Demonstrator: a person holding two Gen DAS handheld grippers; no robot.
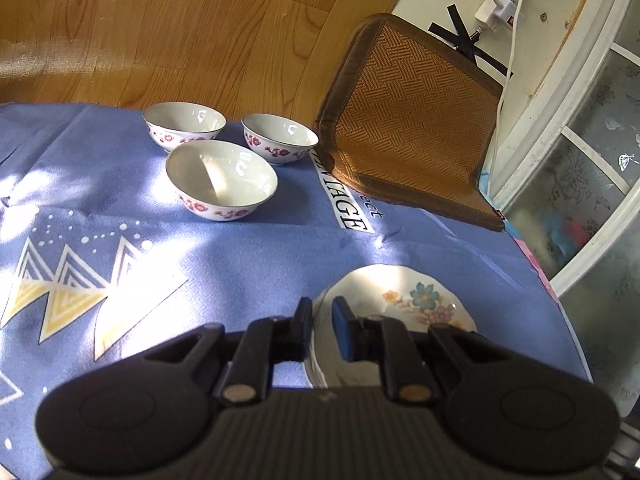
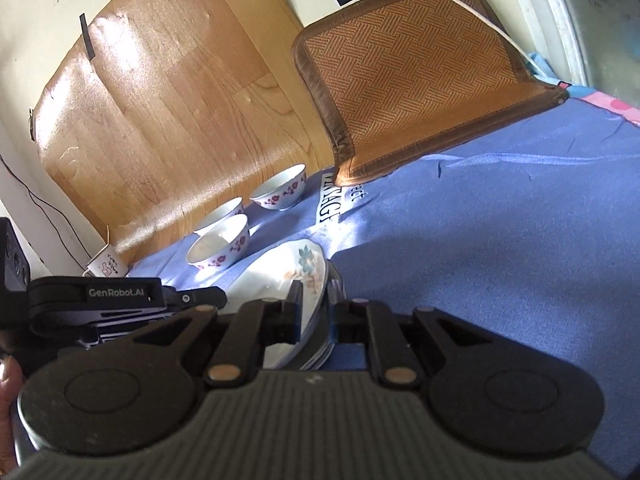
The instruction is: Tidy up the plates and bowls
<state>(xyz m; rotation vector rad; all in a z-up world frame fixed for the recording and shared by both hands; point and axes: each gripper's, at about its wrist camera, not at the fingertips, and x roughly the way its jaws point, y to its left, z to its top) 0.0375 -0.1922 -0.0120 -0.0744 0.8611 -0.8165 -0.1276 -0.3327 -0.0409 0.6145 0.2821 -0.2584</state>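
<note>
A stack of white plates [image 1: 404, 300] with a flower print lies on the blue cloth, at bottom centre in the left wrist view and in the right wrist view [image 2: 288, 272]. My left gripper [image 1: 323, 316] is shut on the stack's left rim. My right gripper [image 2: 316, 300] is shut on its right rim. Three white bowls with red flowers stand beyond: a near one [image 1: 222, 178], a far left one [image 1: 185, 125] and a far right one [image 1: 280, 138]. They also show in the right wrist view [image 2: 219, 245].
A brown woven mat [image 1: 412, 120] leans at the cloth's far right edge. A wooden board [image 2: 160, 92] stands behind the bowls. A small white cup [image 2: 107, 265] sits by the board. A white cable and power strip [image 1: 508, 0] hang on the wall.
</note>
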